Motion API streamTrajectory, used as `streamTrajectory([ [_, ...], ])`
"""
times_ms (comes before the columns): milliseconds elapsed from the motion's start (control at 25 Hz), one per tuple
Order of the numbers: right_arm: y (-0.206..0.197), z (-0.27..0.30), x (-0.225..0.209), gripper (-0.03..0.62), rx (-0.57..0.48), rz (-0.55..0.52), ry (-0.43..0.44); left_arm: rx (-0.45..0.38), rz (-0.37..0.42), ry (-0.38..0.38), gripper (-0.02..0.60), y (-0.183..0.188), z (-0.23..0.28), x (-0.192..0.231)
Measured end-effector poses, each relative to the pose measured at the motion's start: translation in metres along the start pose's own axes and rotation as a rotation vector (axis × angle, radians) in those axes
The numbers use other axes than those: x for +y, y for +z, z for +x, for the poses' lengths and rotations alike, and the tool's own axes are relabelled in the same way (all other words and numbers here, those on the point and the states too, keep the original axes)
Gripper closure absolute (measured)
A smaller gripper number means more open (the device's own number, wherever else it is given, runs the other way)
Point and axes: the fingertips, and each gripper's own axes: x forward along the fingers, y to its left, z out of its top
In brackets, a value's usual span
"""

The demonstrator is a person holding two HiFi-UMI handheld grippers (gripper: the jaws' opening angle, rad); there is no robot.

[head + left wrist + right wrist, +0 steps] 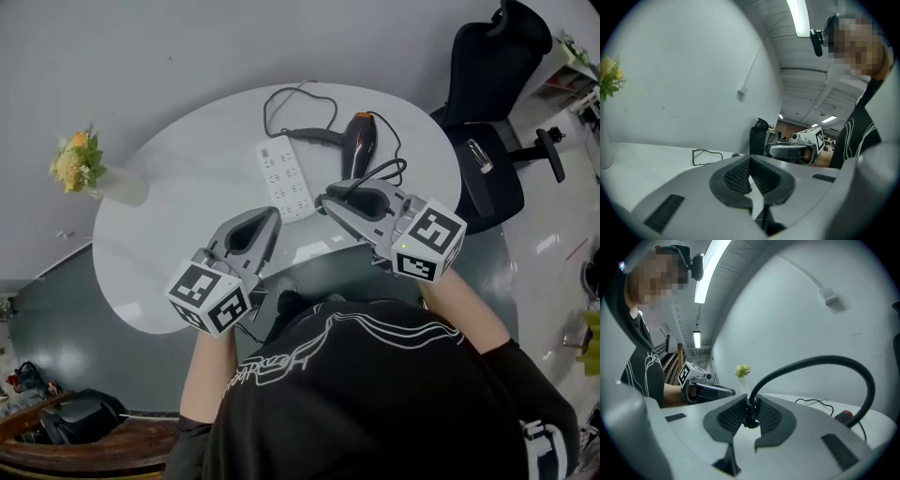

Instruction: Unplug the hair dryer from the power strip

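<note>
The black hair dryer (360, 141) with an orange back lies on the white round table (178, 234), to the right of the white power strip (286, 176). My right gripper (324, 201) is held above the table, shut on the dryer's black plug (750, 414). Its cable (820, 360) arches from the jaws down toward the dryer (843, 416). The plug hangs clear of the strip. My left gripper (273, 217) is raised beside the right one, near the strip's front end. Its pads (740, 176) meet at the tips with nothing between them.
The power strip's own black cord (298, 101) loops at the table's far edge. A vase of yellow flowers (82, 167) stands at the table's left end. A black office chair (489, 112) is at the right, beyond the table. The person's torso is close to the near edge.
</note>
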Motion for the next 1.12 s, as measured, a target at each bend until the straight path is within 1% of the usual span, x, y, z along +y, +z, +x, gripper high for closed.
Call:
streamTrajectory([
  [200,0.012,-0.023,0.009,0.556,0.0,-0.046,0.0,-0.037,0.047,0.029,0.581,0.012,-0.012,-0.038],
  [400,0.017,-0.04,0.027,0.556,-0.008,-0.058,0.019,-0.06,0.042,0.039,0.581,0.013,-0.024,-0.064],
  [520,0.018,-0.048,0.035,0.557,-0.027,-0.048,0.037,-0.063,0.059,0.049,0.581,0.011,-0.029,-0.075],
  [680,0.015,-0.054,0.044,0.557,-0.04,-0.037,0.057,-0.071,0.068,0.062,0.581,0.005,-0.03,-0.083],
  [960,0.005,-0.055,0.046,0.557,-0.032,-0.027,0.066,-0.081,0.047,0.077,0.581,-0.005,-0.031,-0.083],
  [1120,0.0,-0.055,0.047,0.557,-0.026,-0.018,0.074,-0.088,0.049,0.085,0.581,-0.005,-0.03,-0.083],
])
